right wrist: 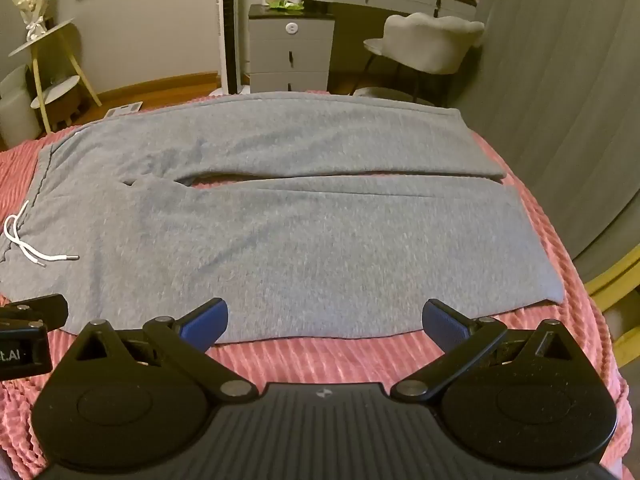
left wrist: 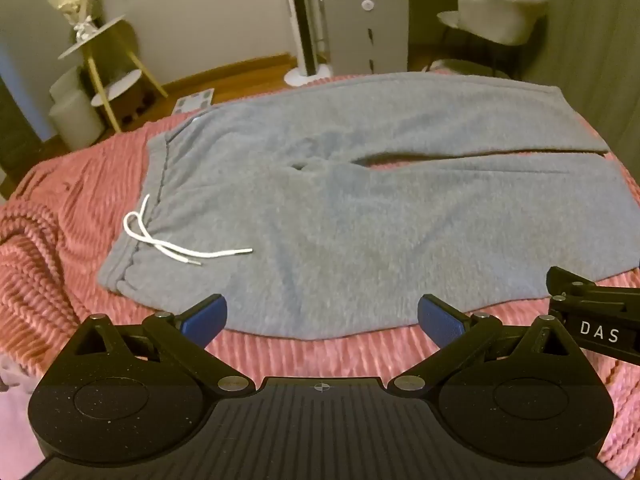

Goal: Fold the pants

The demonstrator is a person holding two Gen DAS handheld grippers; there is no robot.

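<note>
1. Blue-padded left gripper: jaws spread wide, nothing between them, hovering over the near edge of the pants.
2. Right gripper: jaws equally wide, empty, just beside the left gripper, over the same edge.
3. Grey pants: spread flat on the bed, waistband to the left, both legs running right, side by side.
4. White drawstring: lying loose at the waistband.
5. Pink ribbed blanket: covers the bed beneath the pants.
6. Grey drawer unit and chair: beyond the bed.
</note>
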